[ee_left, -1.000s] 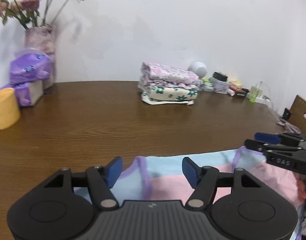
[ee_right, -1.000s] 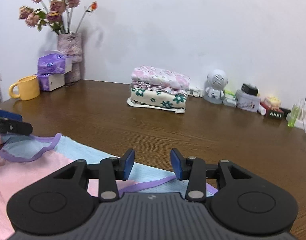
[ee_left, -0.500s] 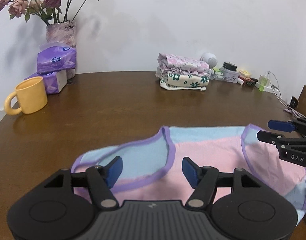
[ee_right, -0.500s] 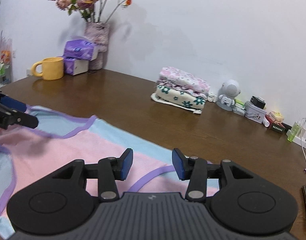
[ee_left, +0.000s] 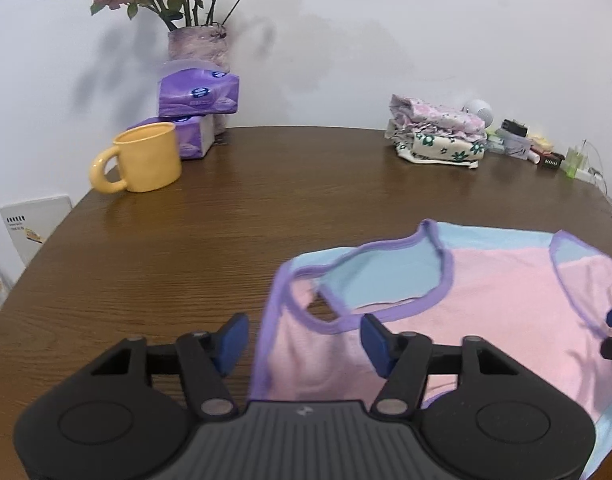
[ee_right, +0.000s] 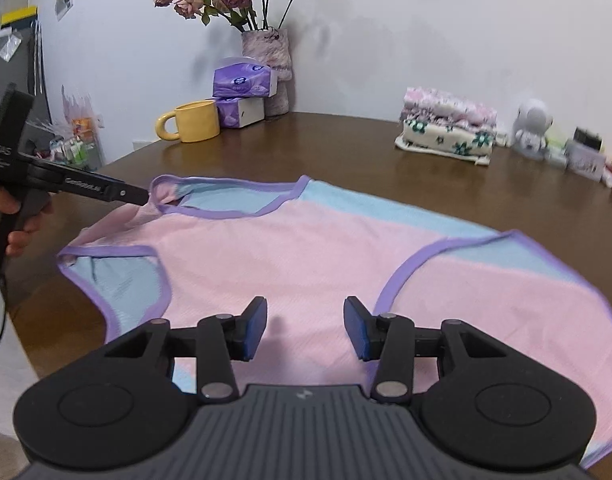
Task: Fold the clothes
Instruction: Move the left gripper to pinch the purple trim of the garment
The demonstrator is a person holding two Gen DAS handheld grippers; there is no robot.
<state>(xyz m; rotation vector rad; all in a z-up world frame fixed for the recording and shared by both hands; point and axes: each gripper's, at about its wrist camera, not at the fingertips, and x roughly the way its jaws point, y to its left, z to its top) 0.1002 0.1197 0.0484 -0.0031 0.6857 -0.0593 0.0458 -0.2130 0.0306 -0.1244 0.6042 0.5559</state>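
Since a second ago we have pulled both claws back toward ourselves, and much more of the garment now lies in view, spread over the tabletop [ee_left: 266, 216]. Largest first: that round brown tabletop carries everything. On its near side the pink and blue top with purple trim [ee_right: 290, 256] lies flat, neckline toward the far wall, one armhole at each side. Our left claw [ee_left: 304, 342] hovers over the garment's shoulder, jaws wide apart and holding nothing; from the right wrist view its tips sit at the shoulder strap (we cannot tell whether they touch it). Our right claw [ee_right: 304, 328] hangs above the pink middle, also spread and empty. Well apart, near the wall, sit a stack of folded floral clothes [ee_left: 437, 140], purple tissue packs [ee_left: 198, 94], and a yellow mug [ee_left: 146, 158].
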